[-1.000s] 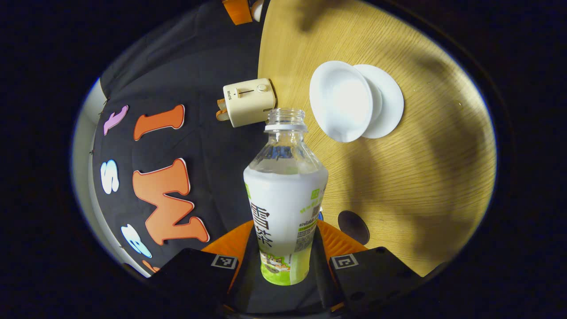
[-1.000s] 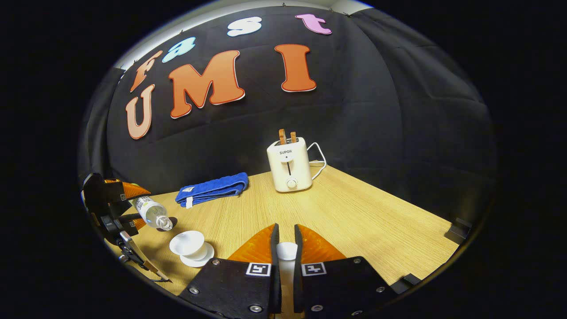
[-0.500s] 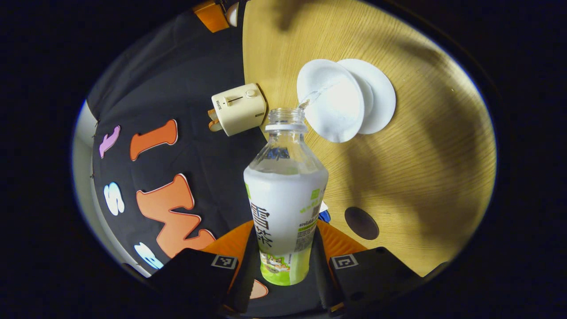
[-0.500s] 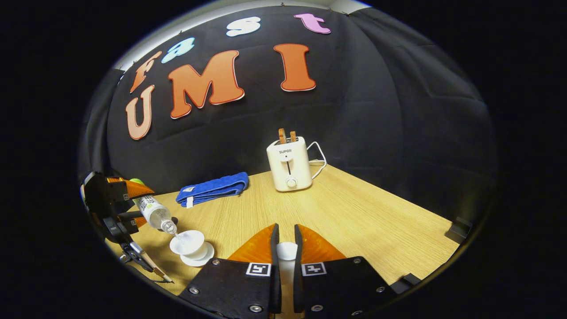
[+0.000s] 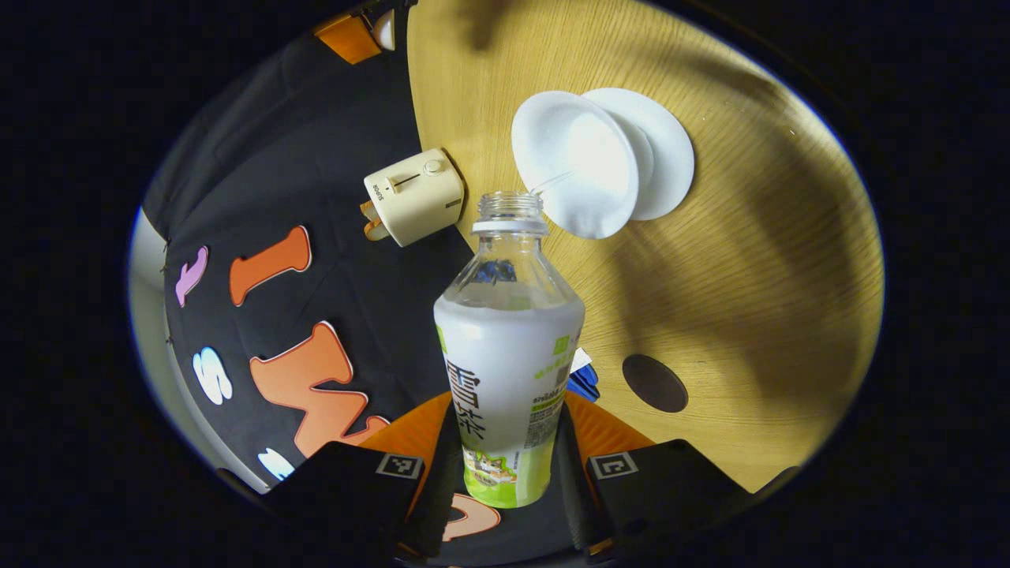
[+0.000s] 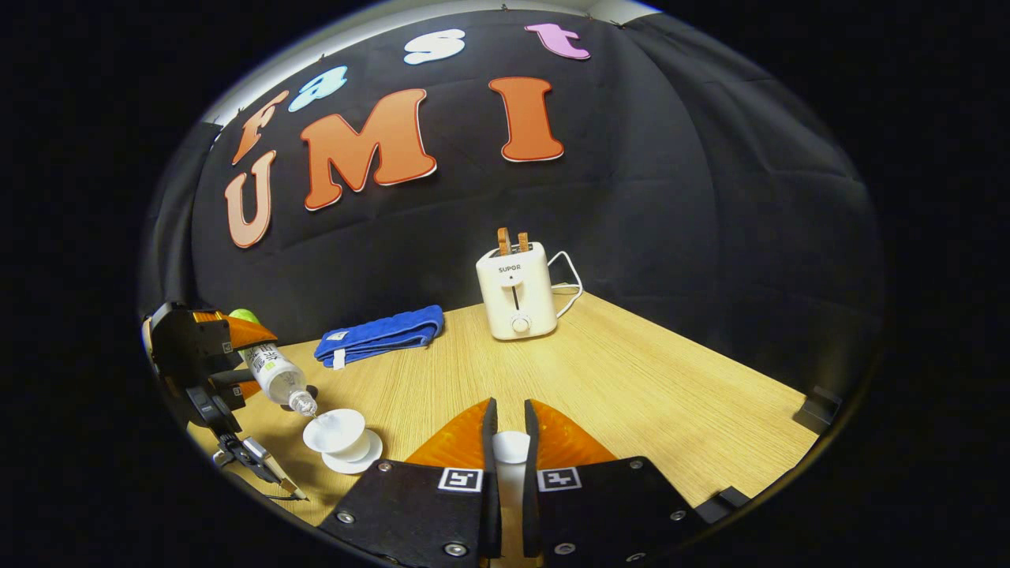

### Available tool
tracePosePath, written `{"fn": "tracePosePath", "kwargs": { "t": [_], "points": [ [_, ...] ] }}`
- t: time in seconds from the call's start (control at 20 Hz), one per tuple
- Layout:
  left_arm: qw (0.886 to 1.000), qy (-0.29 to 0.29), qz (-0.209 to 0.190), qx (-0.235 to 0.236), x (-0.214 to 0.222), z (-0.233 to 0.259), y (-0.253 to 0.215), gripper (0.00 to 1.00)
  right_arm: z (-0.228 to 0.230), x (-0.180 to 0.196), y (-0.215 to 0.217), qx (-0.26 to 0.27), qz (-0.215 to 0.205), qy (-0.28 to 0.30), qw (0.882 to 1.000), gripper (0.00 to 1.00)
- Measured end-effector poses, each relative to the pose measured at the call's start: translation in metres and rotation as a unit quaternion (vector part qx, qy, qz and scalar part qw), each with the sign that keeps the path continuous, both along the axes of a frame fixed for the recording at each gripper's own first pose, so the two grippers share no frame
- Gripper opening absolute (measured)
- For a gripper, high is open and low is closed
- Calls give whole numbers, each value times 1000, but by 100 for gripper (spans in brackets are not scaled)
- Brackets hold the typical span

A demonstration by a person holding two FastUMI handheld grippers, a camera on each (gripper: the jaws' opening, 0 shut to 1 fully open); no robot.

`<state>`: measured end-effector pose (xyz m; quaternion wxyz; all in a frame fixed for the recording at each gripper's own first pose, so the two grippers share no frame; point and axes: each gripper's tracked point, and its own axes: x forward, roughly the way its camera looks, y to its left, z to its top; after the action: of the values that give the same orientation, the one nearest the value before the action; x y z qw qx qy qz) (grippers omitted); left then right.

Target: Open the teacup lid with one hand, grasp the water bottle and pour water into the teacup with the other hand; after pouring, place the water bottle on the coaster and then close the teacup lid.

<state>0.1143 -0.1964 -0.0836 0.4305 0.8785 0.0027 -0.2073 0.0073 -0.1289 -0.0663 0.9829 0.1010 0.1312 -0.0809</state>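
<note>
The left gripper (image 5: 505, 457) is clamping the water bottle (image 5: 507, 371) between both fingers at its lower body, and the bottle is tipping mouth-first toward the teacup (image 5: 572, 173). A thin stream of water (image 5: 550, 183) is running from the bottle's mouth into the open cup, which is sitting on its saucer (image 5: 663, 158) on the table (image 5: 750, 300). The dark coaster (image 5: 654, 383) is lying bare on the table, near the gripper and apart from the cup. The right gripper (image 6: 505, 450) is pinching the white lid (image 6: 510, 454) between its closed-in fingers, off to the side of the cup, above the table. A toaster (image 6: 517, 292) and a blue towel (image 6: 379, 335) are sitting near the back wall.
</note>
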Motion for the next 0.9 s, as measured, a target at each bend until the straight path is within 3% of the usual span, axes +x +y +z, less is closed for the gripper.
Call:
{"fn": "tracePosePath", "kwargs": {
  "t": [0.9],
  "points": [
    [998, -8, -33, 53, 2, 9, -12, 62, -2, 2, -4, 0, -4, 2, 1000, 11]
  ]
}}
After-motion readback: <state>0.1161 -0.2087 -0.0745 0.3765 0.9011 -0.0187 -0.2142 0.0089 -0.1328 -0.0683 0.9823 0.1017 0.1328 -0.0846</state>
